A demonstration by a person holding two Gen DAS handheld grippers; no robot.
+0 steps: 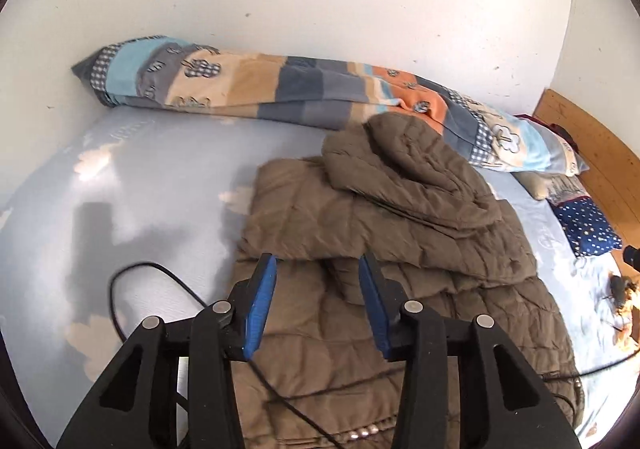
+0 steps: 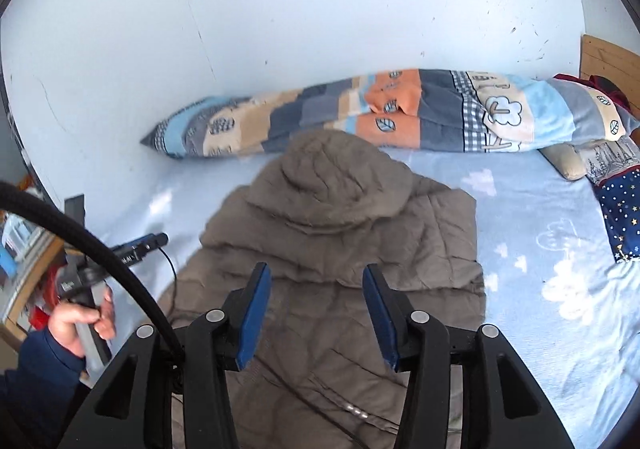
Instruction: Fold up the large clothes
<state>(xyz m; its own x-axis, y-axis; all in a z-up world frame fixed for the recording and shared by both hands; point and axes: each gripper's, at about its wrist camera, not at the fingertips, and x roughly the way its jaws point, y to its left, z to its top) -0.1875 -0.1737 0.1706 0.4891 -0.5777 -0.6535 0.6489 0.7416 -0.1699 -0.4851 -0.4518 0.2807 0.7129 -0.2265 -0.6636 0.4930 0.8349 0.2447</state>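
Observation:
A brown quilted jacket (image 1: 400, 209) with a hood (image 1: 400, 153) lies partly folded on the light blue bed sheet (image 1: 140, 177). My left gripper (image 1: 317, 265) hovers over the jacket's middle, open, with no fabric pinched between its blue pads (image 1: 260, 309). In the right wrist view the same jacket (image 2: 340, 217) lies hood (image 2: 328, 169) toward the wall. My right gripper (image 2: 316, 273) is open above its lower half, nothing between the pads. A hand (image 2: 80, 317) in a dark blue sleeve grips a handle at the left edge.
A rolled patchwork quilt (image 1: 280, 89) (image 2: 400, 117) lies along the white wall. Pillows, one navy with stars (image 1: 588, 225) (image 2: 624, 217), sit by the wooden headboard (image 1: 592, 145). A black cable (image 1: 132, 289) loops over the sheet, and a thick black hose (image 2: 100, 241) crosses left.

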